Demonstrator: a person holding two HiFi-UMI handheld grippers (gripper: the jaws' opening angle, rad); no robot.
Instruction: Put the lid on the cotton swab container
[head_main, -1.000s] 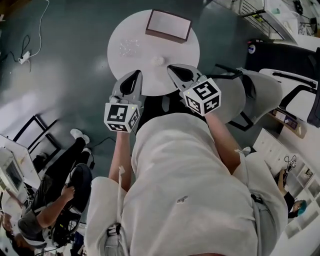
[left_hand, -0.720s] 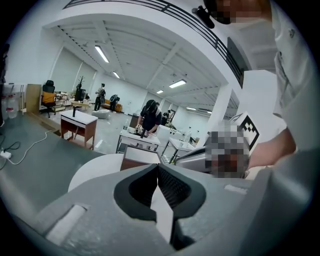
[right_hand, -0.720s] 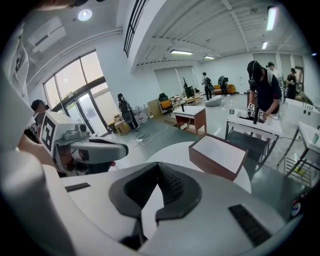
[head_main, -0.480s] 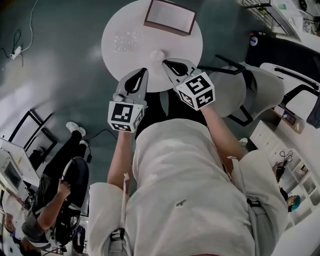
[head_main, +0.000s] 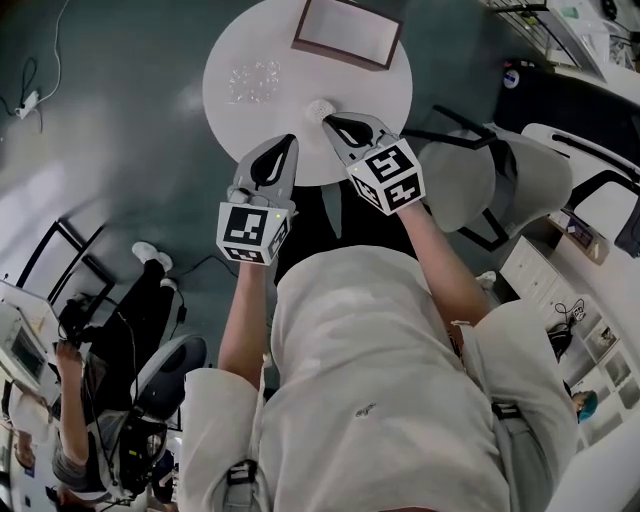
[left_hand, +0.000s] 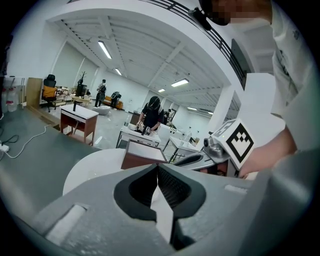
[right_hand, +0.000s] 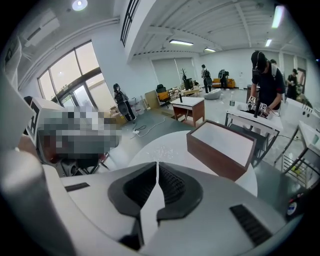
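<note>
On the round white table (head_main: 225, 120) lies a clear, glinting item (head_main: 253, 80), seen faintly as the same clear item (right_hand: 162, 151) past my right jaws; lid or container, I cannot tell. A small white round object (head_main: 318, 108) sits near the table's near edge. My right gripper (head_main: 327, 121) has its tips just beside that white object. Its jaws are opening, with a thin slit and nothing between them (right_hand: 157, 164). My left gripper (head_main: 290, 140) hovers over the near table edge, shut and empty (left_hand: 157, 165).
A brown box with a white inside (head_main: 347, 30) stands at the table's far side, in front of both grippers (right_hand: 220, 145) (left_hand: 142, 154). A grey chair (head_main: 490, 185) is at the right. A person (head_main: 100, 370) sits at the lower left by equipment.
Both grippers have moved forward over the table's near edge. The right gripper's tips have come up beside the small white object. The person at the lower left has shifted.
</note>
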